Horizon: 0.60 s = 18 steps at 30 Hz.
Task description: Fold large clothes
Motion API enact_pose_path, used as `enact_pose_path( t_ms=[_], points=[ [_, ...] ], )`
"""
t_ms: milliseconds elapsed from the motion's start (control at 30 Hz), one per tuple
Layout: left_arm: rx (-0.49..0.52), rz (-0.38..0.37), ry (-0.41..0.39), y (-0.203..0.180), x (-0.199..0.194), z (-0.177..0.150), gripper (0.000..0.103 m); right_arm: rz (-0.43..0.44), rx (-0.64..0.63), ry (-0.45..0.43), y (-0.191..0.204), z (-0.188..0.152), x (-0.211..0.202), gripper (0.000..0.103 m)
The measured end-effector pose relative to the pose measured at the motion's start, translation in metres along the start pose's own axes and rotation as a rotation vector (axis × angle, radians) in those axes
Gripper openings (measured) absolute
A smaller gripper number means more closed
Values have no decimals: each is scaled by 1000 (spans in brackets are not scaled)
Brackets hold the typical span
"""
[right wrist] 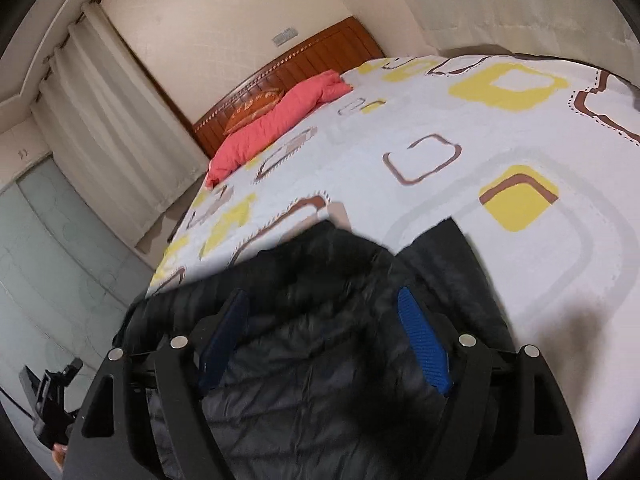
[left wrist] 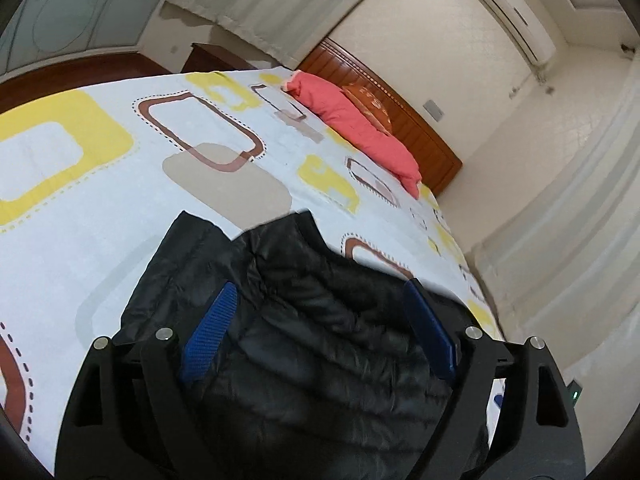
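A black quilted puffer jacket [left wrist: 304, 312] lies bunched on the patterned bedsheet [left wrist: 120, 184]. My left gripper [left wrist: 320, 292] is open, its blue pads wide apart over the jacket, with fabric lying between and below the fingers. In the right wrist view the same jacket [right wrist: 320, 320] lies near the bed's edge on the sheet [right wrist: 460, 120]. My right gripper [right wrist: 322, 300] is also open, its pads spread over the jacket. Neither gripper pinches the cloth.
A coral pink quilt [left wrist: 360, 124] and an orange pillow [left wrist: 368, 100] lie along the wooden headboard [left wrist: 420, 128]. Curtains [right wrist: 112, 120] and a wall air conditioner [left wrist: 516, 16] are behind. A black device [right wrist: 48, 400] stands on the floor beside the bed.
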State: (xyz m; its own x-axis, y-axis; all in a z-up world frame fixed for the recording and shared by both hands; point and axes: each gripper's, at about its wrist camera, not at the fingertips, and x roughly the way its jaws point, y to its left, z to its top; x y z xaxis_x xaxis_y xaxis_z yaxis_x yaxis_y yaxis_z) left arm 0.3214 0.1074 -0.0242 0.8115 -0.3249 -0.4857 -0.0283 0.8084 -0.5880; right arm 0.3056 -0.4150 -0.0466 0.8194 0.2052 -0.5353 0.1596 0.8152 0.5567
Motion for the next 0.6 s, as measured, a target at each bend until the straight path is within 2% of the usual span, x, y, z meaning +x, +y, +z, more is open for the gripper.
enact_pose_path(
  t_ms=[67,367,500,600],
  points=[
    [40,31,17,-3,5,-3,84,-19,-59,41,11,-6,7,76],
    [114,158,61,-6,70,2,84,-141,-317,87,68,-7,65,75],
    [107,215,83,3,97,1,84,-190,-342,131,67,-10,101,75],
    [115,263,102,8,115,2,84,-210,-316,204,54,-14,133,76]
  ],
)
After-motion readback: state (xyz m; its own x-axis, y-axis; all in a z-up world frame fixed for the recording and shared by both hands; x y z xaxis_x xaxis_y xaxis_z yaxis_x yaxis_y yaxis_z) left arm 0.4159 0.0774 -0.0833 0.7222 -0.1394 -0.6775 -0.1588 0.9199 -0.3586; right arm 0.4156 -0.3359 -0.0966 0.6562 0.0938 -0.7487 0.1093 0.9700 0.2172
